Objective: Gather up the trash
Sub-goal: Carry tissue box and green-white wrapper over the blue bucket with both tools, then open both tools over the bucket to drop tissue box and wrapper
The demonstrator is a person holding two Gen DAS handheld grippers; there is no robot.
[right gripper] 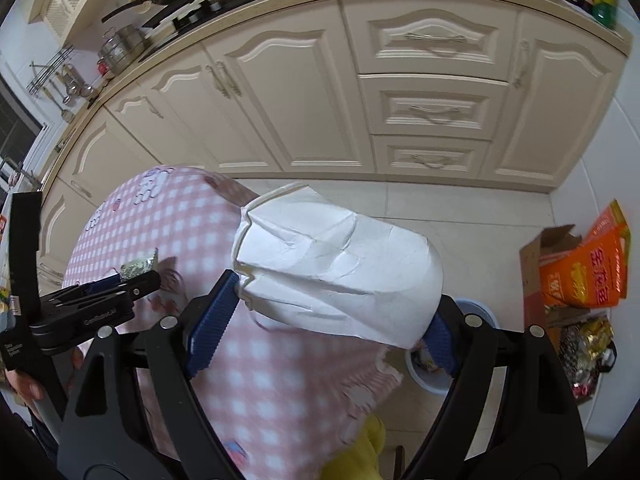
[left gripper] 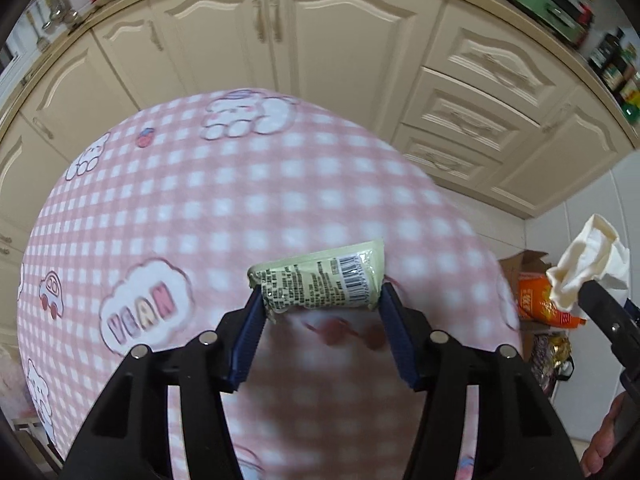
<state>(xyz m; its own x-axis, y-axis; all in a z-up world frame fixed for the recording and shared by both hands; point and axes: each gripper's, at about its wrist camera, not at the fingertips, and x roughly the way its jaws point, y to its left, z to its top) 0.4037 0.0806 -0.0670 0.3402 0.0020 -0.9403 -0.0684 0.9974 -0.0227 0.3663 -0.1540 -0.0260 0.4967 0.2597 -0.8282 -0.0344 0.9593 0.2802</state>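
Here, gripping a pale green wrapper (left gripper: 320,282) crosswise between the blue pads of the left gripper (left gripper: 320,300), above the round table's pink checked cloth (left gripper: 240,184). Meanwhile, clamping a crushed white paper cup (right gripper: 340,264) between the widely spread pads of the right gripper (right gripper: 324,312), over the table's edge. Showing, below the cup on the pale tiled floor (right gripper: 472,216), part of a small bin (right gripper: 478,312), and further right a cardboard box (right gripper: 536,276) with an orange bag (right gripper: 584,272). Facing cream kitchen cabinets (right gripper: 304,92) behind.
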